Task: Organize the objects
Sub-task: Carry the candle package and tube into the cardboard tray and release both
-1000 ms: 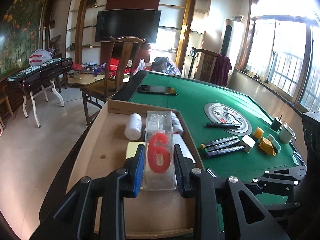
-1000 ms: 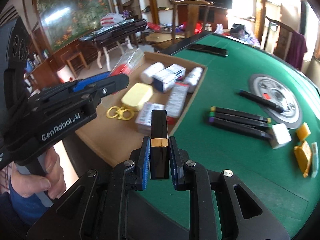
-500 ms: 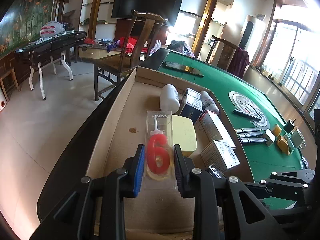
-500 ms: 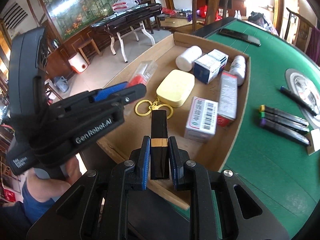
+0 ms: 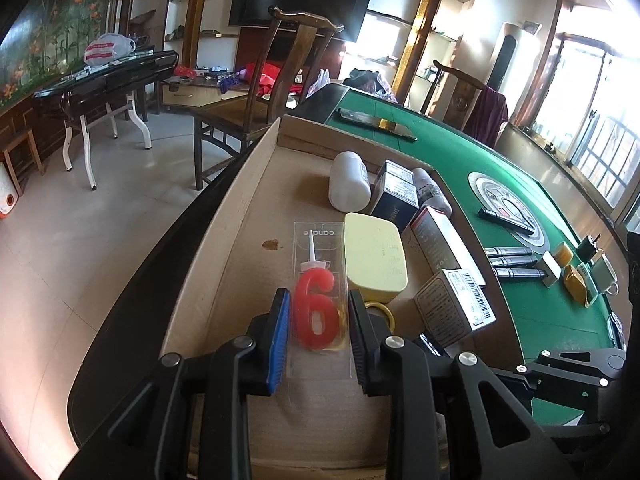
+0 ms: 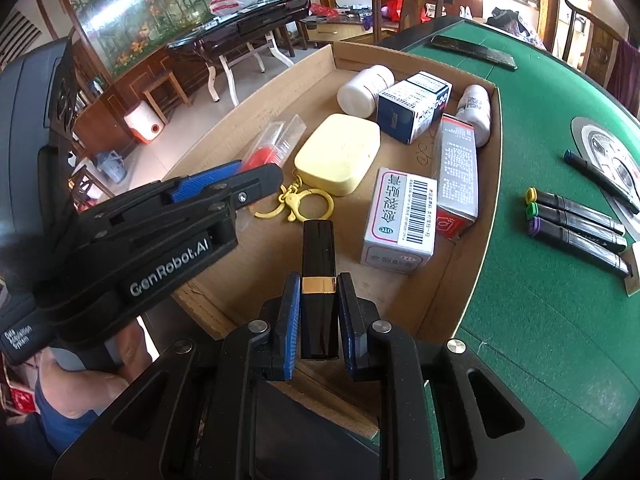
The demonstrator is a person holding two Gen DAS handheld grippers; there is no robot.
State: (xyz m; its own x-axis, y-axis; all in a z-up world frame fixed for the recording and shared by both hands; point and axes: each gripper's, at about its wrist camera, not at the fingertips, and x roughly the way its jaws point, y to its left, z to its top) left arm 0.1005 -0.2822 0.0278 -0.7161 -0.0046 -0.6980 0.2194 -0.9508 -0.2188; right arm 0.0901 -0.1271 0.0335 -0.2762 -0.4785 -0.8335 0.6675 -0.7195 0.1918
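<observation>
With your left claw (image 5: pixel 318 336) pinching the clear "candle" pack (image 5: pixel 318 292) and your right claw (image 6: pixel 319 312) clamped on the black lipstick tube (image 6: pixel 317 280), both low-centre over the cardboard tray (image 6: pixel 486 184), set each flat on bare cardboard before releasing, clear of the "GenRobot.AI"-marked claw

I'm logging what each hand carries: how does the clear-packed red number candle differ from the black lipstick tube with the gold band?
The red number candle is flat, in clear packaging, in the left claw. The black lipstick tube is opaque, squared, in the right claw. Both are gripped over the cardboard tray.
</observation>
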